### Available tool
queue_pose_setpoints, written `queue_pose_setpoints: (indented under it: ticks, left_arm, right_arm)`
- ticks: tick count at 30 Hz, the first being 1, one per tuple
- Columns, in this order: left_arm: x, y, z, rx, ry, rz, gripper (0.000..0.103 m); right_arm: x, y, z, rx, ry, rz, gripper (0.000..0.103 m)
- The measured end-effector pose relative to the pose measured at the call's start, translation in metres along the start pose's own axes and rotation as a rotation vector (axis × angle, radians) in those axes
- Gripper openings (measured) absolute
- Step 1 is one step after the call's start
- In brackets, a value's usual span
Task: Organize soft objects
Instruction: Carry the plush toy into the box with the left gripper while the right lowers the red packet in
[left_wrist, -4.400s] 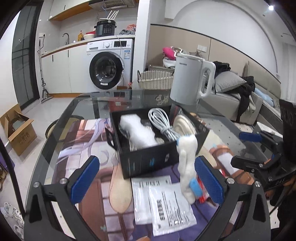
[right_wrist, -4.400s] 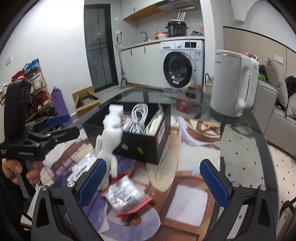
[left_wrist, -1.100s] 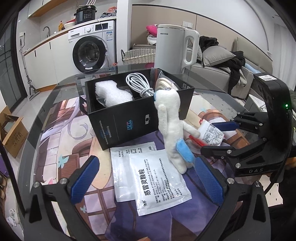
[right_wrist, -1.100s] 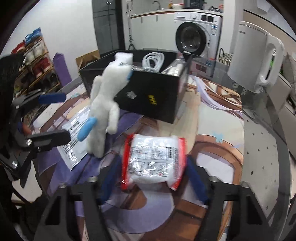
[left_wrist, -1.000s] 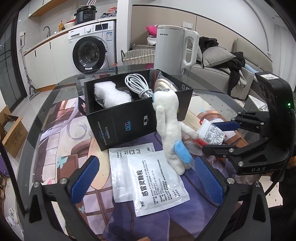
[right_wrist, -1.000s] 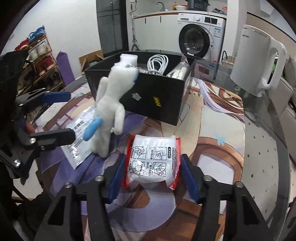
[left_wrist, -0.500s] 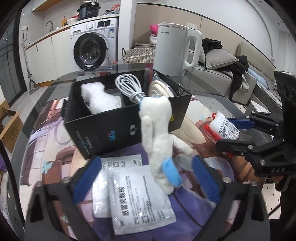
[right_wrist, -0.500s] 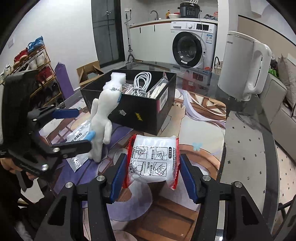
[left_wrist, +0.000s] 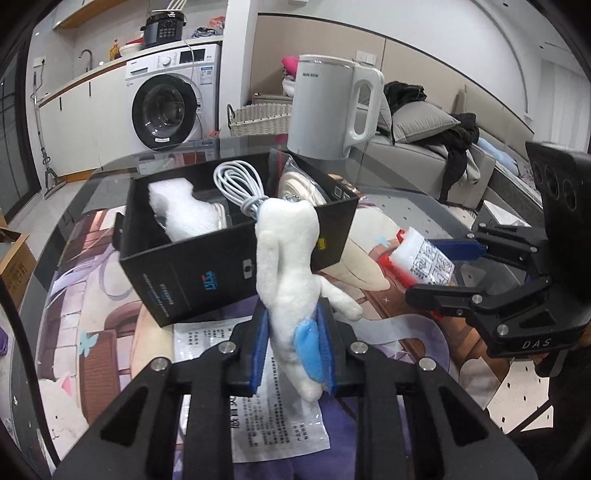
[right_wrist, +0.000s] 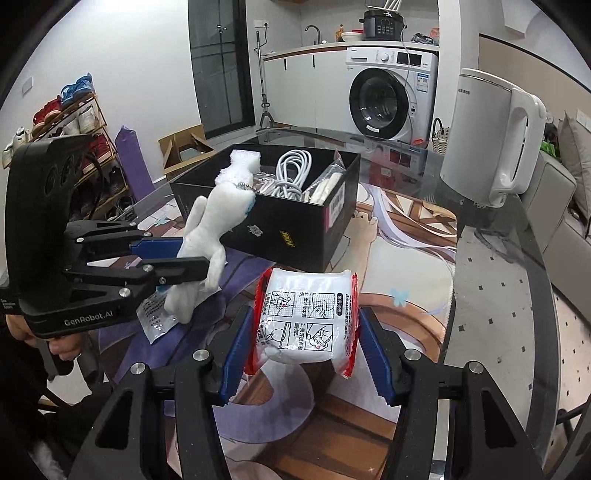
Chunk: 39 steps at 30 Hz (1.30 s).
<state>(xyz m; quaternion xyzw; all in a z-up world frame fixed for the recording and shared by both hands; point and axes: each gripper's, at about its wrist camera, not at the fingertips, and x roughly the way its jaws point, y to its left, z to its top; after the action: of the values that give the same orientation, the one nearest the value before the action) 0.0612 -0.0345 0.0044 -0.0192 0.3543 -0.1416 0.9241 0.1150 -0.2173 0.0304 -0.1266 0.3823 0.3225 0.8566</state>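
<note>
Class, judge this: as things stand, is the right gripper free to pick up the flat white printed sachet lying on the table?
Probably not: the right gripper is shut on a red-edged white packet, and the flat white printed sachet lies under the left gripper.

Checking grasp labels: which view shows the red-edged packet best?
Right wrist view: the red-edged packet sits centred and front-on, printed diagrams readable, clamped between the right hand-held gripper pads. The left wrist view shows it only small and edge-on at the right, part hidden by the gripper's fingers.
</note>
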Motion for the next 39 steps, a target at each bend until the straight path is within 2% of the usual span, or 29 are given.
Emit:
queue_pose_setpoints:
  ticks: [20, 39]
  left_arm:
    - [-0.029, 0.014, 0.019, -0.026, -0.103, 0.034, 0.023]
    - [-0.038, 0.043, 0.052, -0.052, -0.164, 0.066, 0.023]
  right_arm:
    - [-0.024, 0.01, 0.014, -0.006, -0.122, 0.012, 0.057]
    - [-0.017, 0.013, 0.064, -0.009, -0.179, 0.0, 0.057]
